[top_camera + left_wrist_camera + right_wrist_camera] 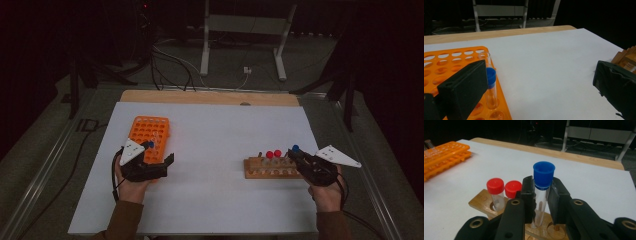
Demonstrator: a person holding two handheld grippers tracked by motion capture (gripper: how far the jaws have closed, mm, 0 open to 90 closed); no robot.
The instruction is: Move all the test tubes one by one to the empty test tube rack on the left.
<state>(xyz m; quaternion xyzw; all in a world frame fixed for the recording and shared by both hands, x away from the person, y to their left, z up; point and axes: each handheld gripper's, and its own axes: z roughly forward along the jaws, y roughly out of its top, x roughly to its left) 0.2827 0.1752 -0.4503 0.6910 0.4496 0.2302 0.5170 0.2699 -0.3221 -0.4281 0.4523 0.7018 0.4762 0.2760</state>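
An orange tube rack lies at the left of the white table. In it stand a blue-capped tube and an uncapped clear tube. My left gripper hovers at the rack's near right corner, open wide, with one jaw beside the blue-capped tube and nothing between the jaws. At the right, a wooden rack holds two red-capped tubes. My right gripper is shut on another blue-capped tube, held upright over the wooden rack; its lower end is hidden by the jaws.
A white sheet covers the table, with a wooden strip along the far edge. Beyond it are a white stand's legs and cables on the floor. Metal rails run along both sides of the table.
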